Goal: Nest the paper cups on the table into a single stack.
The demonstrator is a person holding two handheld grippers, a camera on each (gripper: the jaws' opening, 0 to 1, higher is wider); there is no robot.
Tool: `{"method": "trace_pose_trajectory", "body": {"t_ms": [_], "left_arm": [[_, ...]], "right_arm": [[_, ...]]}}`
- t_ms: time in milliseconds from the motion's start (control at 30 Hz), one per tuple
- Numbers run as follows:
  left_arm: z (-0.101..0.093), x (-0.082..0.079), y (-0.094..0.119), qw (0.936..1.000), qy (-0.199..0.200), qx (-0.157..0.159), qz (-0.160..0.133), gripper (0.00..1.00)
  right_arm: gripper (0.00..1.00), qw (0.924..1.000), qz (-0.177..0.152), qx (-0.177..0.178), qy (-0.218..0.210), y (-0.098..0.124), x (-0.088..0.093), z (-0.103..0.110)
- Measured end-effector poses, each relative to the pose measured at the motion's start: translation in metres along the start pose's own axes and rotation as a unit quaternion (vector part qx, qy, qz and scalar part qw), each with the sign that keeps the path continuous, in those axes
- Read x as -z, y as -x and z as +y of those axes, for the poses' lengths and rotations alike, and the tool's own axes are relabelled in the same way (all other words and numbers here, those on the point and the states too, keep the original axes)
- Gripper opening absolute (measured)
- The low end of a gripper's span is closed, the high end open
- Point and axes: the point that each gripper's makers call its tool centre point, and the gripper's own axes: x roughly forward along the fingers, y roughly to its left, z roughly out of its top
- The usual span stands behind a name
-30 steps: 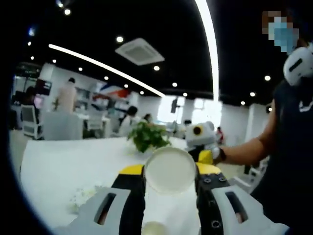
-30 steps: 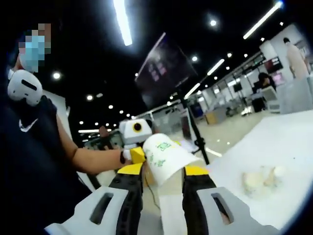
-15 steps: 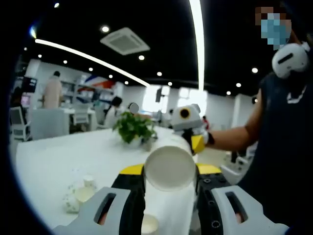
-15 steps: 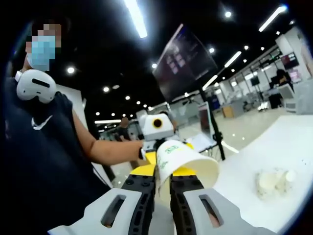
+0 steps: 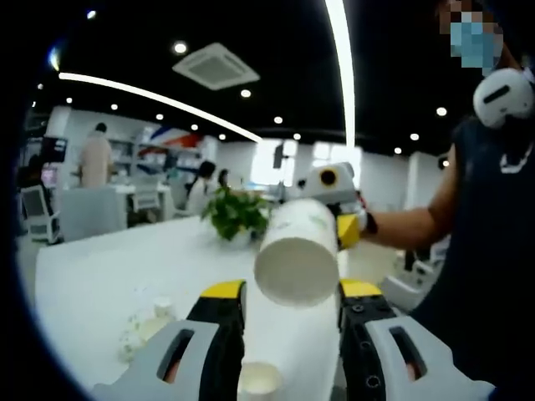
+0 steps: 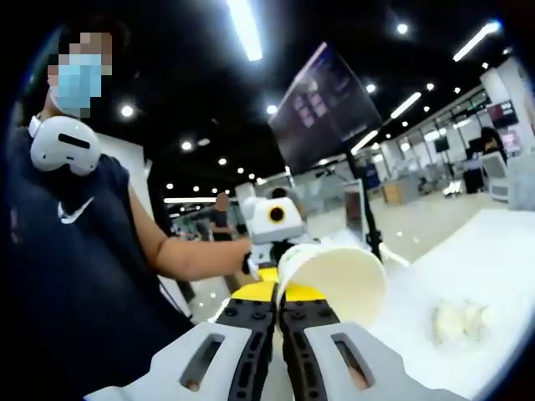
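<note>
Cups are what we are stacking; in the left gripper view one white cup floats at centre frame, its flat base facing us and its body running away toward the other gripper at centre right. Our left gripper stands wide open below it, the yellow-tipped jaws spread either side and, as far as we can tell, touching nothing; the cup sits just above the gap between them. In the right gripper view the right gripper has its jaws nearly shut on the near wall of the cup, at its rim; the open mouth faces us and to lower right, and the cup's long axis runs away toward the left gripper's body at centre. So we judge the cup hangs from the right gripper alone.

On the table another cup stands mouth up at the bottom of the frame, between the left jaws; a crumpled pale heap lies at lower left, a plant farther back. The coming move, we judge, turns on bringing the held cup upright, base down, over the standing one; the right gripper must do it.
</note>
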Motion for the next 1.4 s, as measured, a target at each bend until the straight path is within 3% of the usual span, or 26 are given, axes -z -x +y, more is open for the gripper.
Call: {"method": "trace_pose_trajectory", "body": {"t_ms": [167,333,400,567,700,800,900,1000,1300,1400], "left_arm": [[0.019,0.008,0.006,0.9982,-0.002,-0.057,0.017,0.75],[0.035,0.016,0.016,0.9935,-0.009,-0.112,0.017,0.93],[0.039,0.018,0.02,0.9918,-0.005,-0.127,0.013,0.99],[0.044,0.031,0.033,0.9849,-0.033,-0.167,0.031,0.99],[0.043,0.044,0.04,0.9835,-0.025,-0.176,0.035,0.99],[0.046,0.058,0.045,0.9783,-0.045,-0.192,0.064,0.99],[0.043,0.066,0.047,0.9782,-0.034,-0.193,0.069,0.99],[0.045,0.082,0.054,0.9736,-0.025,-0.21,0.087,0.99],[0.036,0.104,0.067,0.9714,-0.003,-0.22,0.089,0.99],[0.035,0.112,0.071,0.9702,0.003,-0.224,0.092,0.99]], "right_arm": [[0.0,0.9989,0.032,0.028,0.019,0.004,-0.008,-0.01],[0.0,0.9961,0.07,0.049,0.025,0.006,-0.018,-0.014],[0.0,0.9918,0.098,0.067,0.047,0.009,-0.019,-0.021],[0.0,0.9824,0.147,0.086,0.077,0.011,-0.029,-0.026],[0.0,0.97,0.203,0.098,0.091,0.015,-0.028,-0.032],[0.0,0.9576,0.248,0.105,0.103,0.017,-0.026,-0.036],[0.0,0.9444,0.291,0.105,0.11,0.015,-0.022,-0.035],[0.0,0.9293,0.331,0.101,0.128,0.011,-0.018,-0.035],[0.0,0.8714,0.46,0.102,0.137,0.007,-0.003,-0.041],[0.0,0.8478,0.498,0.117,0.139,0.004,-0.006,-0.045]]}}
